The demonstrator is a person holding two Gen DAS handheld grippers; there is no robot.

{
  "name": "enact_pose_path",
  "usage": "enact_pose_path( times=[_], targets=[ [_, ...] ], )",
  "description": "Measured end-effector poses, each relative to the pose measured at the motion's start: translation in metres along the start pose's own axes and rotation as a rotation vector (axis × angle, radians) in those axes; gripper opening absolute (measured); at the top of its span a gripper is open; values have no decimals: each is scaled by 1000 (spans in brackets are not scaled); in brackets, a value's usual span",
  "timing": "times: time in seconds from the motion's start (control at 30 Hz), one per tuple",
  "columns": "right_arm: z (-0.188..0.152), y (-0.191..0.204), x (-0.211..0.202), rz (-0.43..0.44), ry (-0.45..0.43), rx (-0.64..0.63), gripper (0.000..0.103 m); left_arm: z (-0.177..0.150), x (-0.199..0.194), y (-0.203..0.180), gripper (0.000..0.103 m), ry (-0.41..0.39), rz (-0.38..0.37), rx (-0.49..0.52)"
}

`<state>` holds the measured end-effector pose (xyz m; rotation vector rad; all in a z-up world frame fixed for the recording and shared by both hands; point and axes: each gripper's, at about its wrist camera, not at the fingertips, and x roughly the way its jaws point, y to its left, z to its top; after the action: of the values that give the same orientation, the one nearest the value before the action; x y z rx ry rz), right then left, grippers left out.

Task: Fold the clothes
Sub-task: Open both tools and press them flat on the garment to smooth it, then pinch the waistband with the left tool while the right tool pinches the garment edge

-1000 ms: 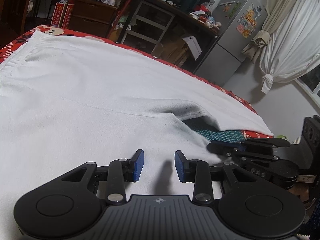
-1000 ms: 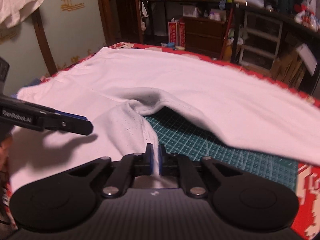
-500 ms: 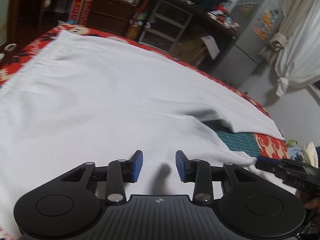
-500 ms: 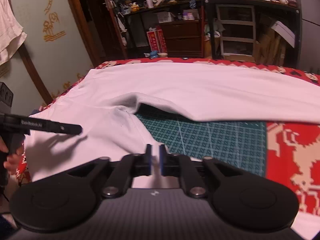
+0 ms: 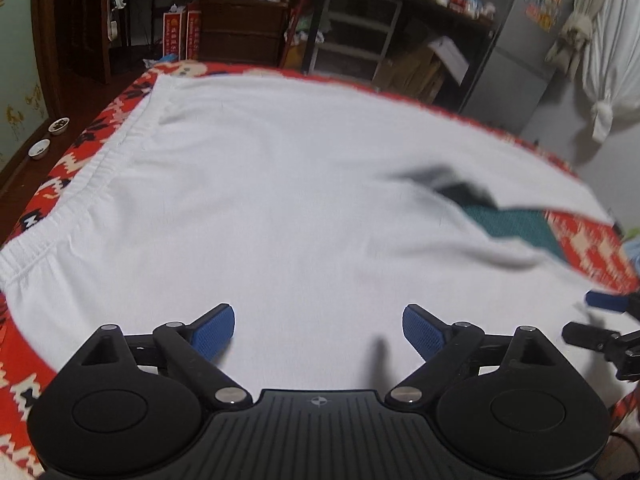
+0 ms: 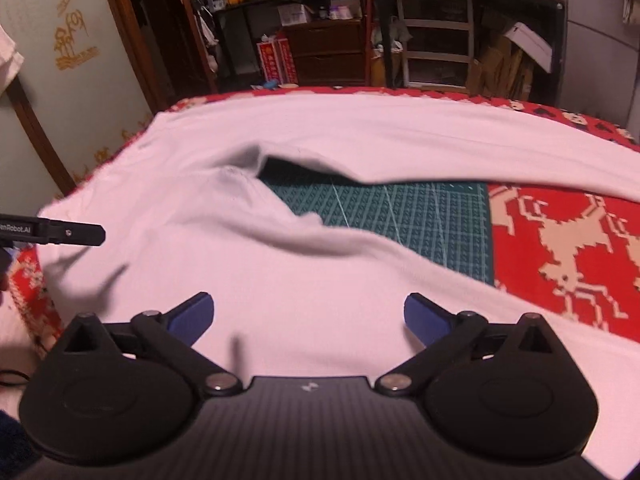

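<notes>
A dark wooden dresser [image 5: 244, 34] stands against the far wall. Just left of it are two red boxes [image 5: 182, 36]; to its right are a white drawer unit [image 5: 352, 46] under a cluttered desk, then a grey refrigerator [image 5: 520, 40] and white knotted curtains [image 5: 612, 52]. Two small bowls [image 5: 50, 136] sit on the wooden floor well left of the dresser.
</notes>
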<state>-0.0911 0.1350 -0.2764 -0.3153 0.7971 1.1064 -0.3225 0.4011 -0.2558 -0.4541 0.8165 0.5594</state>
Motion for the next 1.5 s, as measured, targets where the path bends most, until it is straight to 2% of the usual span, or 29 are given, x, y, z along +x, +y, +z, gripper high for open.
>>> enact_pose_path(
  times=[0.17, 0.27, 0.4, 0.5, 0.6, 0.77, 0.87, 1.33, 1.43, 1.5],
  targets=[
    [-18, 8, 0, -55, 41, -22, 103, -6, 6, -9, 92, 27, 68, 25],
    [-26, 13, 6, -118, 72, -21, 103, -8, 7, -11, 100, 34, 99, 24],
    [-31, 26, 9, -204, 77, -75, 103, -10, 10, -14, 103, 44, 141, 22],
    [-28, 27, 10, -234, 108, -12, 103, -12, 11, -16, 103, 51, 172, 21],
    [-23, 25, 15, -252, 149, 54, 103, -14, 13, -18, 103, 58, 203, 20],
    [-20, 24, 17, -243, 178, 44, 103, -11, 15, -19, 103, 99, 210, 29],
    [-17, 24, 19, -237, 188, 41, 103, -12, 16, -20, 103, 93, 214, 26],
    [-30, 28, 14, -272, 79, 58, 103, -17, 12, -20, 103, 31, 249, -16],
    [-34, 29, 11, -282, 53, 59, 103, -13, 2, -8, 91, 20, 287, -66],
    [-37, 30, 10, -290, 38, 60, 103, -11, -13, 15, 88, -6, 289, -155]
  ],
)
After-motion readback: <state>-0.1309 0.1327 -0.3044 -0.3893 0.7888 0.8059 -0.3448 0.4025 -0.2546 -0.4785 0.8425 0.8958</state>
